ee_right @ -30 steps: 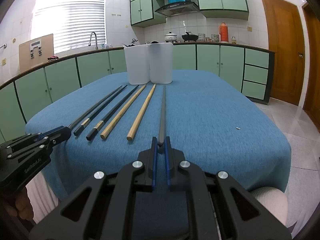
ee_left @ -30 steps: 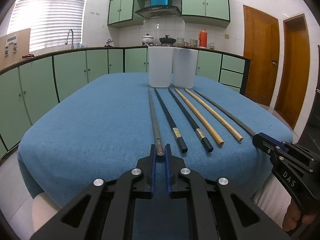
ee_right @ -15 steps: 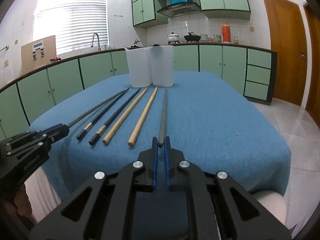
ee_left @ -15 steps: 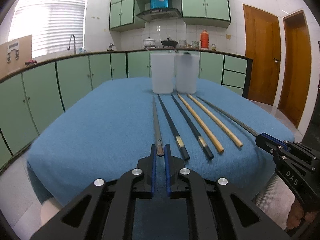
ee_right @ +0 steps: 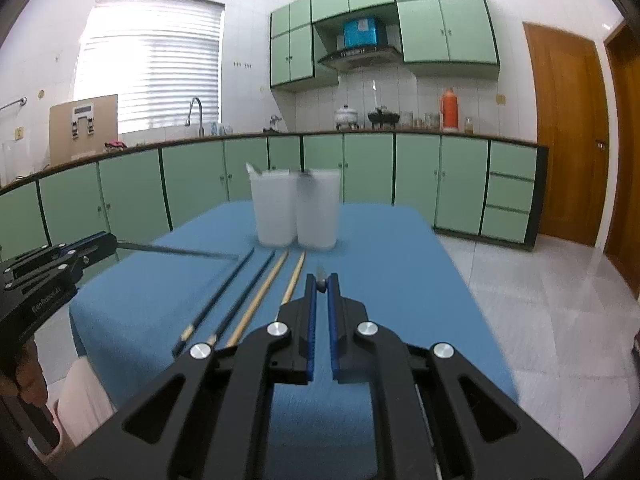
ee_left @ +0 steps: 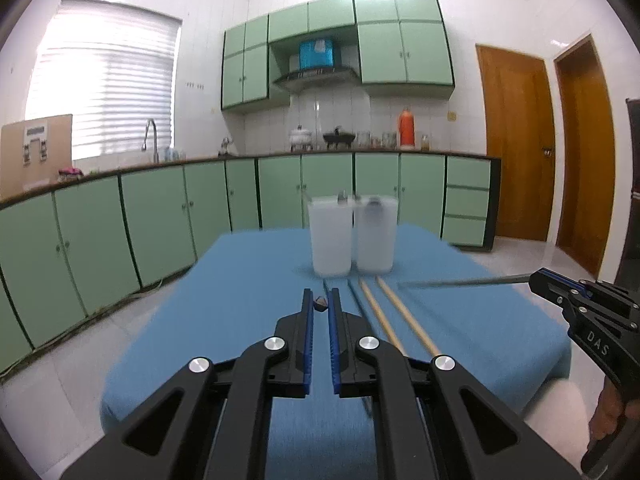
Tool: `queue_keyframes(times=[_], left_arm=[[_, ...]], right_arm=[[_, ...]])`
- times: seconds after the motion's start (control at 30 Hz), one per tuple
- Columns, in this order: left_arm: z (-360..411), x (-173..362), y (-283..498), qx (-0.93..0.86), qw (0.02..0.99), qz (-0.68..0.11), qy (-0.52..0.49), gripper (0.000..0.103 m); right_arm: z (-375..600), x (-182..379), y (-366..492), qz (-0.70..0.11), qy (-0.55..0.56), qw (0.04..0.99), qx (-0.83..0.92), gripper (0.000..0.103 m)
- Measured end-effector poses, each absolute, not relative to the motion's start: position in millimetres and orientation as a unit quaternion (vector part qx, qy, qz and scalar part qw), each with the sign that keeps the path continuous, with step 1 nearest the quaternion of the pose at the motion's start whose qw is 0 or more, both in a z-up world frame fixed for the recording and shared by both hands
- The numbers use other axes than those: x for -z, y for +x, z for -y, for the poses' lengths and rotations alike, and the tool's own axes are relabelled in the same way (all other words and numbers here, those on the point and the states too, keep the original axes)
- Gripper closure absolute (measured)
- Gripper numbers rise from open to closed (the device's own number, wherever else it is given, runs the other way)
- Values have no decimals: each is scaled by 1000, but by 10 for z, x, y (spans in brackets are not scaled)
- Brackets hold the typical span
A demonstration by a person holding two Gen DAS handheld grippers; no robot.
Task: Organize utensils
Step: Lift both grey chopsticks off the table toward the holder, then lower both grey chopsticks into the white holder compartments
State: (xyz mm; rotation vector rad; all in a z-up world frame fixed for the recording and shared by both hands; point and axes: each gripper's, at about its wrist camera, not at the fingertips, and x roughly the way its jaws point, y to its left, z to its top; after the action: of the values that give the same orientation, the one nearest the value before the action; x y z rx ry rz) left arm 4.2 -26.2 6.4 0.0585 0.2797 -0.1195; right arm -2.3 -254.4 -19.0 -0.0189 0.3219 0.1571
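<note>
The left gripper (ee_left: 320,304) is clamped tight on the end of a grey chopstick (ee_right: 180,250), raised above the table's near edge. The right gripper (ee_right: 321,282) is likewise clamped on another grey chopstick (ee_left: 460,282), level beside it.

Walls: white tile (ee_left: 460,92).
Window: left, slatted blind (ee_left: 104,84), bright daylight behind (washes out that side).
Cabinets: pale green, upper (ee_left: 404,52) and lower (ee_left: 160,216) run, dark counter (ee_right: 360,133) on top.
Hood: grey (ee_left: 316,77), blue box (ee_left: 317,53) above.
Doors: two, brown wood (ee_left: 516,160), right.
Floor: pale glossy tile (ee_right: 540,304).
Tap: curved (ee_left: 151,136), by window.
</note>
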Motion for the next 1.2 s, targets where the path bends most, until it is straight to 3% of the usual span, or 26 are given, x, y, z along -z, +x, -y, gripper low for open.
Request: queue_keyframes(times=[0.43,1.2], left_arm=[[203,-900,394,105,990,-96,11,96],[49,-1523,833,124,988,-92,9,96]], right_arm=[[2735,-657,467,-155,-18,983,-98,99],[2711,-1388,1103,-206,-42,962,-172,99]])
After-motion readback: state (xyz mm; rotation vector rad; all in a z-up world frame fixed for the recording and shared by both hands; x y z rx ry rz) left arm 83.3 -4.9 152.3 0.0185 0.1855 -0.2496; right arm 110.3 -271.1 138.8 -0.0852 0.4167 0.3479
